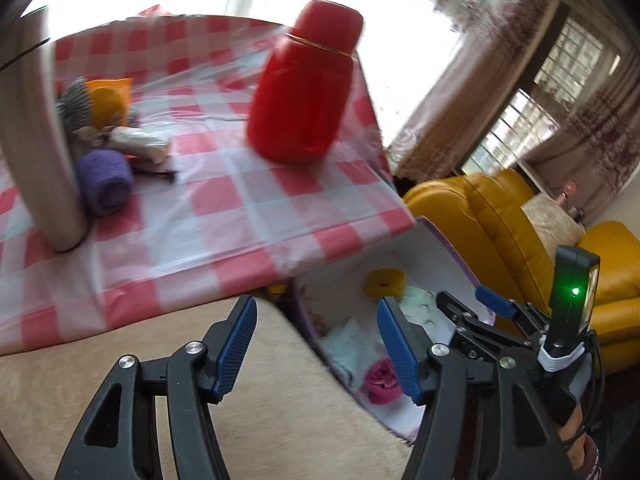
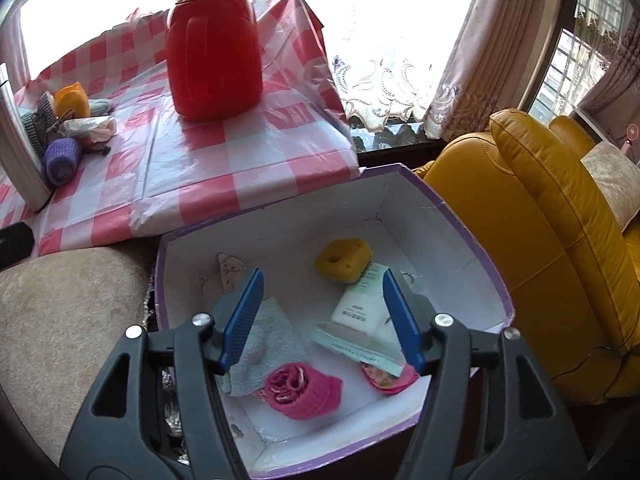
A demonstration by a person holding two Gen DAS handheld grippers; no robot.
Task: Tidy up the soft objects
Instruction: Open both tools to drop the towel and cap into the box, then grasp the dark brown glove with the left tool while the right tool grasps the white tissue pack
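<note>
A white box with purple rim (image 2: 472, 240) stands beside the table and holds a yellow sponge (image 2: 343, 260), a pink rolled cloth (image 2: 304, 394), a light blue towel (image 2: 268, 340), a white packet (image 2: 360, 312) and a pink item (image 2: 386, 380). My right gripper (image 2: 322, 320) hangs open and empty over the box. My left gripper (image 1: 318, 350) is open and empty above the beige cushion (image 1: 260, 400), left of the box (image 1: 440, 256). On the checked tablecloth a pile holds a purple roll (image 1: 105, 181), an orange item (image 1: 108, 100) and white cloth (image 1: 140, 142).
A red thermos (image 1: 306, 84) stands on the table (image 1: 224, 216) and also shows in the right wrist view (image 2: 214, 44). A beige curved object (image 1: 36, 140) stands at the table's left. A yellow leather sofa (image 2: 552, 248) is right of the box. Curtains and windows lie behind.
</note>
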